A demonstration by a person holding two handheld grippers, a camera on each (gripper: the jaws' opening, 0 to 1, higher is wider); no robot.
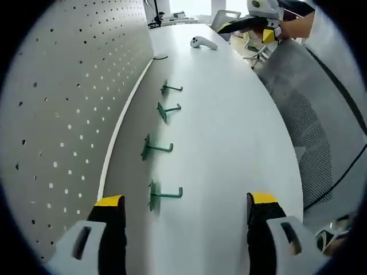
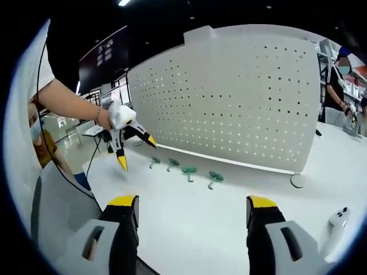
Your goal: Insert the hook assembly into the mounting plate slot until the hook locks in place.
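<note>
I hold my left gripper [image 1: 186, 220] low over the table with jaws spread wide and empty, lined up on the nearest of four small green plastic hooks [image 1: 163, 195], likely my first pick. They lie in a row on the smooth white tabletop [image 1: 229, 132], just beside the upright white perforated mounting board [image 1: 63, 103]. My right gripper [image 2: 192, 220], also wide and empty, waits farther back. Beyond is a dim showroom.

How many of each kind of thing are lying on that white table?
Green hooks: 4
White handheld controller: 1
White pegboard standing at the table's edge: 1
Total: 6
</note>
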